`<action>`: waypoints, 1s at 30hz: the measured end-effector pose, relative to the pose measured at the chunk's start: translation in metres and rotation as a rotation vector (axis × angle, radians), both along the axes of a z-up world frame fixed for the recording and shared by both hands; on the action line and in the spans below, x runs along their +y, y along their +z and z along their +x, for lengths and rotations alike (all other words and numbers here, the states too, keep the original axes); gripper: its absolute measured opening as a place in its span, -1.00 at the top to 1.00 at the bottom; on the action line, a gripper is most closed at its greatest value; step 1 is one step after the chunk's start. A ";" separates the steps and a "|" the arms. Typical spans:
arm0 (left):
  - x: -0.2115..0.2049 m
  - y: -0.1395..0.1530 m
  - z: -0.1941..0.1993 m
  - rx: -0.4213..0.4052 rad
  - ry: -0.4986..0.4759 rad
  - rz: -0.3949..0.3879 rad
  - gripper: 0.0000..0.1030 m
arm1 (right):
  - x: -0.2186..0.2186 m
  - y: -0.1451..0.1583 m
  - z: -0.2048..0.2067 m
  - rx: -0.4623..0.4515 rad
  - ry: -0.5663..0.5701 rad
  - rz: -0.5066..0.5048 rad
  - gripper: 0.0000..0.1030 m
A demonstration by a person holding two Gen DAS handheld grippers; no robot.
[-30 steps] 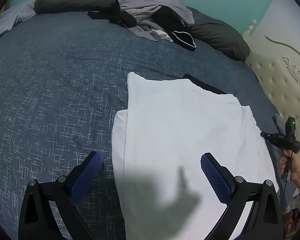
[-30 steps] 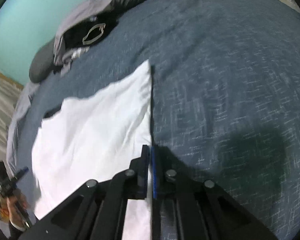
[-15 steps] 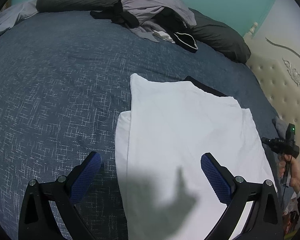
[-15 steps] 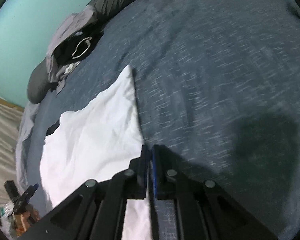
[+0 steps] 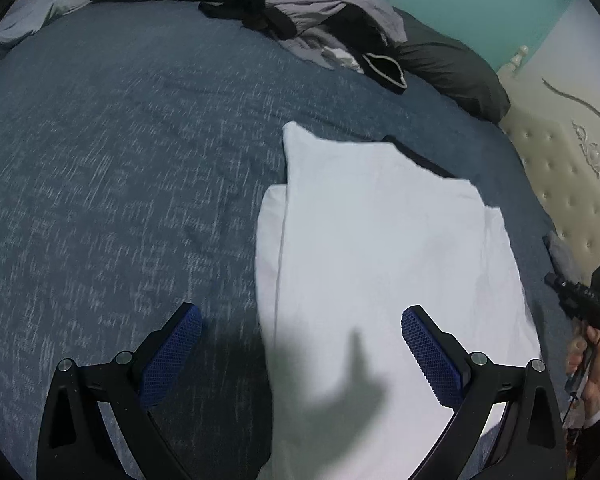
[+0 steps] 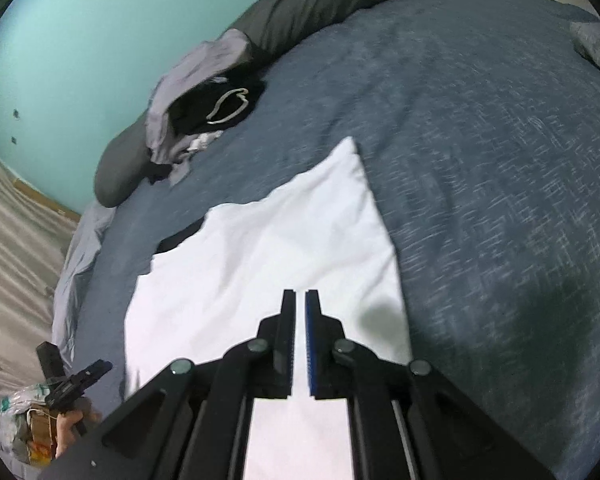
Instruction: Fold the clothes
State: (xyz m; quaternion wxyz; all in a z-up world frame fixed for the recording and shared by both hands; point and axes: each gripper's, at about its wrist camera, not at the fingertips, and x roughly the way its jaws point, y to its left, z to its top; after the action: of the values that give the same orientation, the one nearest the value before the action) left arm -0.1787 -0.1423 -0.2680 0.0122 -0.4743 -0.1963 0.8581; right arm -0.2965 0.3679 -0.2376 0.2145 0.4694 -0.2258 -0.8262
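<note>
- The left gripper (image 5: 300, 344) hangs above the bed with its two blue-padded fingers (image 5: 428, 356) spread wide and nothing between them; one pad is over the bedspread, the other over the white cloth.
- The right gripper (image 6: 300, 340) has its fingers drawn nearly together, only a thin slit of white showing between the pads. Whether any cloth is pinched in that slit cannot be told from this view.
- The white garment (image 5: 380, 264) lies flat on the blue speckled bedspread (image 5: 120, 184), partly folded: a top layer sits over a lower one, whose edge shows as a narrow strip along the left side.
- A dark item (image 5: 420, 160) peeks out from under the garment's far edge.
- In the right wrist view the same white garment (image 6: 268, 256) spreads from the fingers up to a pointed far corner, its right edge running straight along the bedspread (image 6: 500, 160).
- A heap of grey and black clothes (image 5: 332, 28) lies at the far edge of the bed against dark grey pillows (image 5: 452, 68); a black piece there has a pale trimmed opening.
- A cream tufted headboard (image 5: 572, 184) stands to the right, and a teal wall (image 6: 80, 40) is behind the bed.
- A hand (image 5: 592, 372) grips the handle of a black device with a small green light at the right edge.
- Faint white marks on that device are too small to read; no other writing is legible.
</note>
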 end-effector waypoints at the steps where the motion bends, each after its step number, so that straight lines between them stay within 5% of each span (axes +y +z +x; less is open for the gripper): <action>1: -0.001 0.001 0.003 -0.007 -0.006 -0.002 -0.98 | -0.002 0.003 0.004 0.012 -0.002 -0.012 0.92; 25: 0.004 -0.001 0.075 -0.153 -0.122 0.036 -0.95 | -0.018 0.033 0.072 0.036 0.071 -0.037 0.91; 30: 0.007 -0.015 0.079 -0.187 -0.131 0.073 -0.68 | -0.014 0.036 0.081 0.035 0.073 -0.030 0.91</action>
State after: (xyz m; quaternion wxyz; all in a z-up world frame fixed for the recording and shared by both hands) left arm -0.0997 -0.1348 -0.2831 0.0674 -0.5633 -0.1963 0.7997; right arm -0.2156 0.3535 -0.2018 0.2556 0.4594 -0.2170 -0.8225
